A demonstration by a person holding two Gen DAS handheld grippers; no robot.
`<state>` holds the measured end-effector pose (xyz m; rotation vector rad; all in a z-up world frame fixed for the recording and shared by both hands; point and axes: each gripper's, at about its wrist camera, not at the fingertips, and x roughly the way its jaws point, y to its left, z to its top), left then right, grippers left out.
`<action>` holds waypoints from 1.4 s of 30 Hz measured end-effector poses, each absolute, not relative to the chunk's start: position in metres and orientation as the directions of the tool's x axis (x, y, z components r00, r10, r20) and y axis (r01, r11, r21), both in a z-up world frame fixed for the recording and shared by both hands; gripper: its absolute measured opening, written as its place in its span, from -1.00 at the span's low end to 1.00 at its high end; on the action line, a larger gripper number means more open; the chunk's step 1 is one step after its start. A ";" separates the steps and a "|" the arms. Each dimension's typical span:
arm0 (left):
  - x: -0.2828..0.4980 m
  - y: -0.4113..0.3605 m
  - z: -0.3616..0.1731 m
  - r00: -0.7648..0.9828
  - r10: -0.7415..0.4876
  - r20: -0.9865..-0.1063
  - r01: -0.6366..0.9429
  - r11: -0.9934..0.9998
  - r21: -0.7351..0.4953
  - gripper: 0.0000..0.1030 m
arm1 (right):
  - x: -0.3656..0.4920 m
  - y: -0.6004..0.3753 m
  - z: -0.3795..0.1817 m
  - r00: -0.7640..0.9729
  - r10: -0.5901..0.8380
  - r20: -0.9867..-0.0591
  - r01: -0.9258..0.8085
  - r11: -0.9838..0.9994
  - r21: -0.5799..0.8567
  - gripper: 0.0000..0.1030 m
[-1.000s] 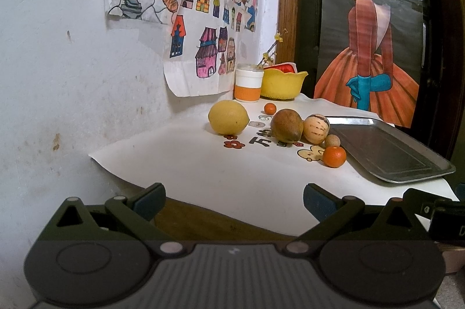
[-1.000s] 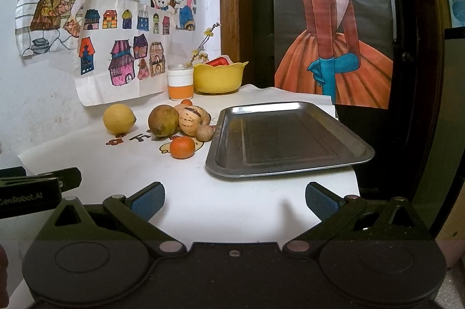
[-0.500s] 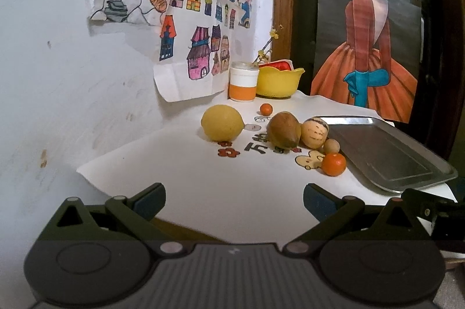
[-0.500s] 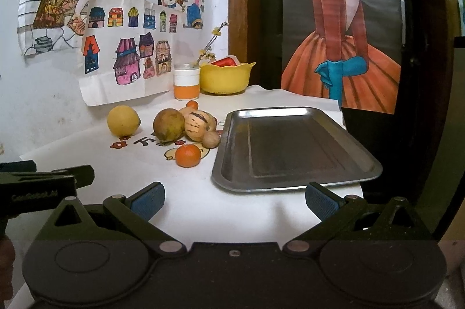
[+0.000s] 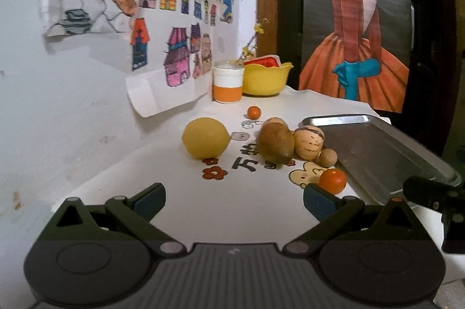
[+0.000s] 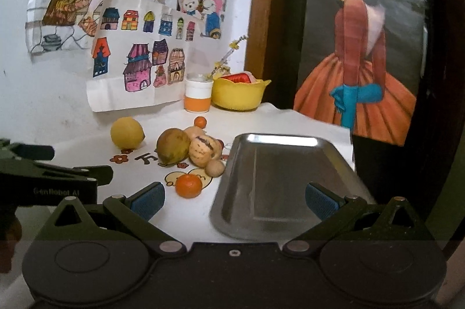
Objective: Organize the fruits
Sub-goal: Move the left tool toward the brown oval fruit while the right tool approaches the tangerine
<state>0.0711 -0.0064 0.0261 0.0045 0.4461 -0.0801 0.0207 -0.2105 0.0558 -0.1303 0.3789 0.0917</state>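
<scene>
Several fruits lie on a white tablecloth: a yellow lemon [image 5: 205, 137] [image 6: 127, 132], a brown pear-like fruit [image 5: 275, 142] [image 6: 173, 146], a striped tan fruit [image 5: 308, 142] [image 6: 205, 149], a small brown ball [image 5: 328, 157] [image 6: 215, 168], a near orange [image 5: 332, 180] [image 6: 189, 185] and a small far orange [image 5: 253, 112] [image 6: 200, 121]. An empty steel tray [image 5: 383, 152] [image 6: 279, 181] lies to their right. My left gripper [image 5: 234, 200] is open, short of the fruits. My right gripper [image 6: 234, 200] is open over the tray's near edge.
A white and orange cup [image 5: 228, 85] [image 6: 198, 93] and a yellow bowl [image 5: 266, 80] [image 6: 239, 94] stand at the back by the wall. Drawings hang on the wall at the left. The left gripper [image 6: 55, 175] shows at the right view's left edge.
Both grippers have moved forward toward the table; the fruits and tray loom larger. Both stay open, and nothing on the table has moved.
</scene>
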 end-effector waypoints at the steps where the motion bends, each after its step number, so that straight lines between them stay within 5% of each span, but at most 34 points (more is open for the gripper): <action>1: 0.074 -0.006 0.027 0.895 -0.085 -0.438 0.085 0.996 -0.019 0.99 | 0.024 -0.211 0.057 0.922 0.080 -0.379 -0.132 0.985 -0.111 0.99; 20: 0.138 -0.007 0.034 0.816 -0.228 -0.531 0.225 0.972 -0.072 0.99 | 0.072 -0.186 0.044 0.839 0.210 -0.502 -0.276 0.959 -0.059 0.97; 42: 0.208 -0.014 0.028 0.748 -0.324 -0.579 0.290 0.944 -0.154 0.97 | 0.120 -0.175 0.025 0.791 0.238 -0.564 -0.271 0.962 0.027 0.15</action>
